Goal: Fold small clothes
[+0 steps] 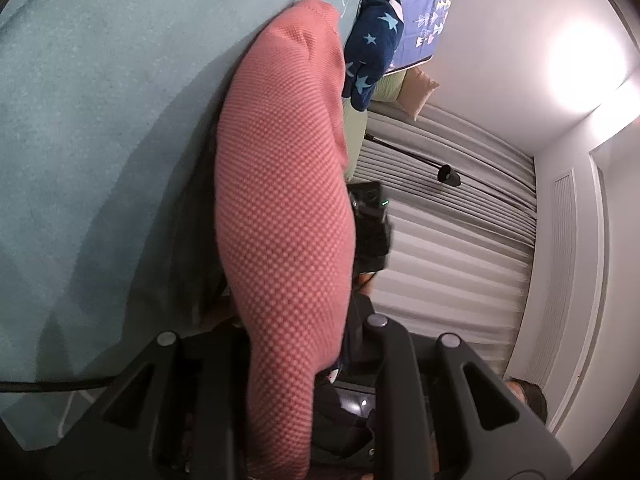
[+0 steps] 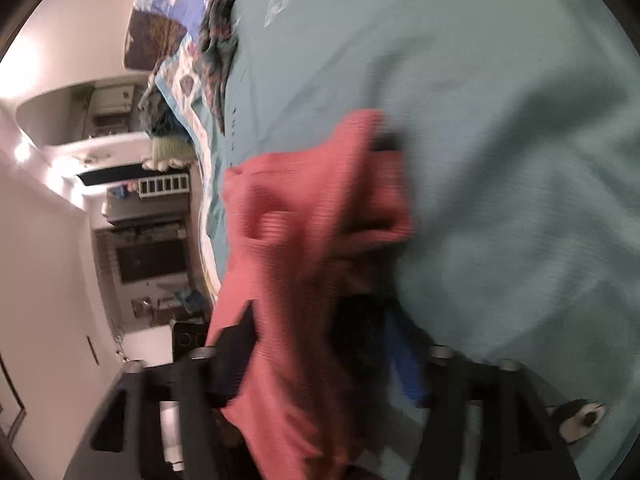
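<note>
A pink waffle-knit garment (image 1: 284,208) hangs stretched between both grippers over the teal bed sheet (image 1: 100,140). In the left wrist view it drapes over my left gripper (image 1: 296,364) and hides the fingertips, which are shut on it. In the right wrist view the same garment (image 2: 304,240) is bunched and blurred, running down into my right gripper (image 2: 316,380), which is shut on it. The other gripper's dark body shows behind the cloth in the left wrist view (image 1: 370,216).
A navy star-patterned garment (image 1: 372,48) lies on the bed near a blue patterned blanket (image 1: 416,4). More crumpled clothes (image 2: 218,52) lie at the sheet's far edge. Grey curtains (image 1: 452,216) and a room with shelves (image 2: 148,216) lie beyond the bed.
</note>
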A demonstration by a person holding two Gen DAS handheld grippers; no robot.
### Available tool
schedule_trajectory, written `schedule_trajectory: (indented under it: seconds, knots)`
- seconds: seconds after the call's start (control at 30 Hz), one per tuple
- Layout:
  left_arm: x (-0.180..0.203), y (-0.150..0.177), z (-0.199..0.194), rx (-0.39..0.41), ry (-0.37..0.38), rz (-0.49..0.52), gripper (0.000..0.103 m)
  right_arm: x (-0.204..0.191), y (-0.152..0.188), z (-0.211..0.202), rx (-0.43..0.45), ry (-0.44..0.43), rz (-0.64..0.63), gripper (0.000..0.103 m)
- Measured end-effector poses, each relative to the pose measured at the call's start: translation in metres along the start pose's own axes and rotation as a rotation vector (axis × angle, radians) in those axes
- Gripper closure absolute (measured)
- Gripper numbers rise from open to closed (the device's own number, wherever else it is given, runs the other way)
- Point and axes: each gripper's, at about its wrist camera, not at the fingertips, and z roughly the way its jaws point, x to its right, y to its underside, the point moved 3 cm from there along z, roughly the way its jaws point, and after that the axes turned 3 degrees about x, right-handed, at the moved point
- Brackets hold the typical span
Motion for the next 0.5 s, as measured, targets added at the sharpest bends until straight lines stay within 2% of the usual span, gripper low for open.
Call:
schedule_trajectory:
  seconds: [0.1, 0.23, 0.27, 0.37, 0.43, 0.47, 0.5]
  knots:
    - [-0.001, -0.001, -0.003, 0.001, -0.01, 0.0, 0.08, 0.018, -0.003, -0.006, 0.0, -0.148, 0.044, 0.037]
    - [0.0, 0.003, -0.005, 0.003, -0.02, 0.01, 0.08, 0.005, -0.023, 0.002, -0.005, -0.224, -0.007, 0.035]
    - [0.0, 0.004, -0.005, 0.005, -0.021, 0.011, 0.08, -0.004, -0.027, 0.008, -0.013, -0.234, -0.018, 0.032]
    - [0.001, 0.007, -0.005, 0.01, -0.026, 0.016, 0.08, -0.015, -0.036, 0.024, -0.037, -0.231, 0.001, 0.031]
    - [0.002, 0.008, -0.006, 0.013, -0.032, 0.023, 0.08, -0.017, -0.037, 0.026, -0.029, -0.226, 0.005, 0.042]
    - [0.002, 0.008, -0.006, 0.018, -0.033, 0.025, 0.08, -0.019, -0.036, 0.025, -0.017, -0.209, -0.015, 0.07]
    - [0.003, 0.008, -0.007, 0.025, -0.03, 0.028, 0.08, -0.02, -0.035, 0.022, 0.001, -0.178, -0.037, 0.087]
